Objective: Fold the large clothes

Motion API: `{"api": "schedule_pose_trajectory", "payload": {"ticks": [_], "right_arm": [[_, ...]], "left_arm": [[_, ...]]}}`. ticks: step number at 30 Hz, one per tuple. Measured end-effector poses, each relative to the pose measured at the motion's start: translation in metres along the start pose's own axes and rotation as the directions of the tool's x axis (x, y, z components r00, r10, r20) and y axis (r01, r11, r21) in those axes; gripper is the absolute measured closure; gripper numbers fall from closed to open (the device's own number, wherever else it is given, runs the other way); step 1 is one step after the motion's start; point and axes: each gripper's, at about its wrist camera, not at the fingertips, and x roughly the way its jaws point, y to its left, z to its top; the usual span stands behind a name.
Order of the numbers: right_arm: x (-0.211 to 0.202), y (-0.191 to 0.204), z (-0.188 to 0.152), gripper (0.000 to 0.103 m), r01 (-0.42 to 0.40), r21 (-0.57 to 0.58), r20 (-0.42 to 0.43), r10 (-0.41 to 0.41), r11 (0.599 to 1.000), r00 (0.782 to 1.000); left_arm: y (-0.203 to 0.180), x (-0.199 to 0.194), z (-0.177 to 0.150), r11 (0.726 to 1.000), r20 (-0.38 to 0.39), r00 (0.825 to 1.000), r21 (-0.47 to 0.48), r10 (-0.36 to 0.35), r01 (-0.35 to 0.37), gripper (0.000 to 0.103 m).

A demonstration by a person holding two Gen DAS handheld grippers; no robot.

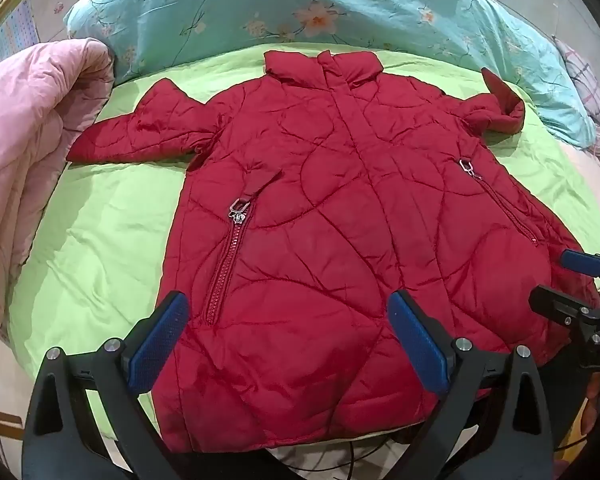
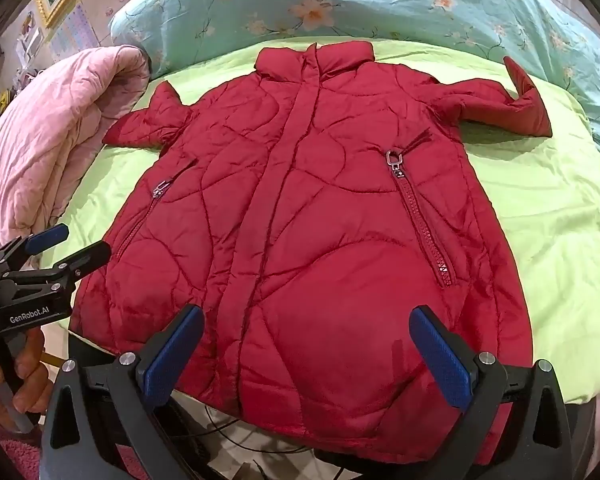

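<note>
A red quilted jacket lies flat, front up, on a green sheet, collar at the far side, both sleeves spread out; it also shows in the right wrist view. Its hem hangs over the near bed edge. My left gripper is open and empty above the hem's left part. My right gripper is open and empty above the hem's middle. The right gripper shows in the left wrist view at the jacket's right hem. The left gripper shows in the right wrist view at the left hem.
A pink quilt is bunched at the left of the bed. A teal floral duvet lies along the far side behind the collar. Green sheet shows to the right of the jacket. Cables lie on the floor below the hem.
</note>
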Motion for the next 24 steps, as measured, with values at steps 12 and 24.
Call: {"api": "schedule_pose_trajectory", "payload": {"ticks": [12, 24], "right_arm": [[-0.0051, 0.0021, 0.0056, 0.0, -0.008, -0.001, 0.0, 0.008, 1.0, 1.0], [-0.0042, 0.0021, 0.0042, 0.0, 0.017, -0.02, 0.008, -0.016, 1.0, 1.0]], "left_arm": [[0.0002, -0.0012, -0.0008, 1.0, 0.003, 1.0, 0.004, -0.01, 0.01, 0.003], [-0.0006, -0.0015, 0.0018, 1.0, 0.007, 1.0, 0.014, -0.008, 0.008, 0.003]]}}
